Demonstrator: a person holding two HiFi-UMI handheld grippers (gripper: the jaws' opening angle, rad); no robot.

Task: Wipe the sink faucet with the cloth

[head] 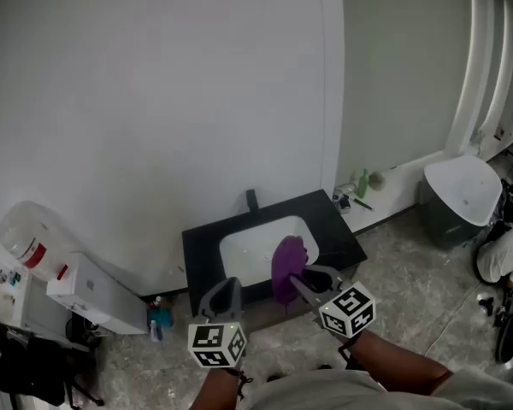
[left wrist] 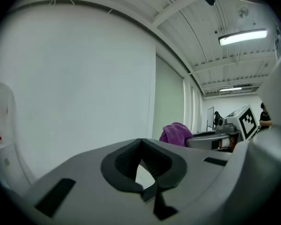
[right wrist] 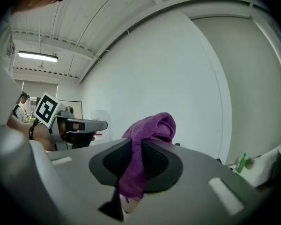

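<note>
A purple cloth (head: 287,267) hangs from my right gripper (head: 301,278), whose jaws are shut on it; in the right gripper view the cloth (right wrist: 143,149) bunches above the pads and droops below them. My left gripper (head: 223,293) is shut with nothing in it, its pads meeting at the tips (left wrist: 141,146), left of the cloth (left wrist: 176,133). Both are held above the front of a black counter (head: 203,244) with a white sink basin (head: 248,253). A dark faucet (head: 252,200) stands at the counter's back edge against the wall.
A white cabinet (head: 98,295) and a water dispenser bottle (head: 30,236) stand at the left, a blue bottle (head: 161,321) on the floor beside the counter. A ledge with small bottles (head: 362,184) runs at the right toward a white bin (head: 462,196). Bags (head: 504,254) lie on the floor far right.
</note>
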